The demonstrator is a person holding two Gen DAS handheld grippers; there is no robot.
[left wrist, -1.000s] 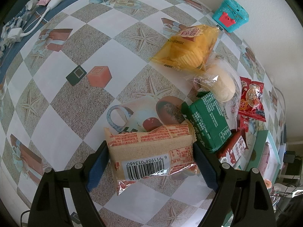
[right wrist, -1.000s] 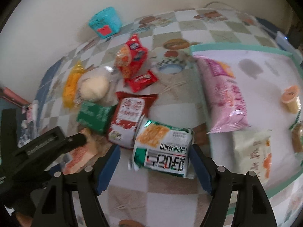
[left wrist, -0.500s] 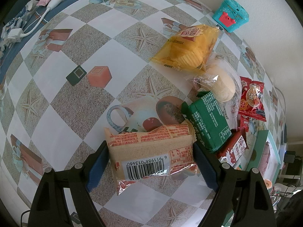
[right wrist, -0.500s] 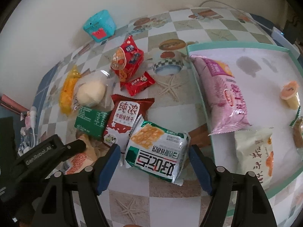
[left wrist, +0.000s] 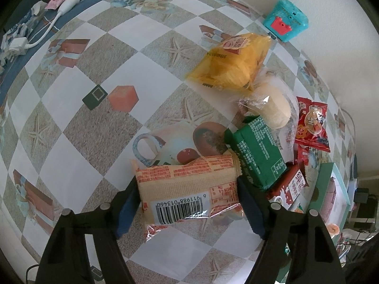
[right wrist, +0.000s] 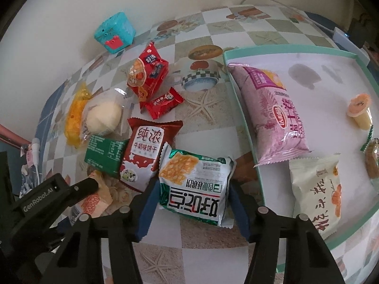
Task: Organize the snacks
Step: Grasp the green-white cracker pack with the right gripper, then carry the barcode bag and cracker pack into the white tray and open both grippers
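Observation:
My left gripper [left wrist: 187, 203] is closed on a beige cracker pack [left wrist: 187, 187] with a barcode, held by its two ends just above the table. My right gripper [right wrist: 193, 209] is closed on a green-and-white cracker pack [right wrist: 195, 187], lifted beside the teal-rimmed tray [right wrist: 246, 123]. The tray holds a pink snack bag [right wrist: 272, 108], a cream bag [right wrist: 317, 187] and a jelly cup [right wrist: 360, 111]. Loose on the table lie a green pack [right wrist: 104, 153], a red-brown biscuit pack [right wrist: 144, 151], red packs [right wrist: 146, 73], a bun [right wrist: 103, 118] and a yellow chip bag [left wrist: 234, 64].
A teal toy basket [right wrist: 115, 32] stands by the wall. A white charger cable [left wrist: 47, 30] lies at the table's far left edge. The left gripper's black body [right wrist: 47, 196] shows low left in the right wrist view. The tablecloth is checkered.
My right gripper has risen and pulled back with the green-and-white pack, which tilted flatter. My left gripper and its beige pack have stayed still.

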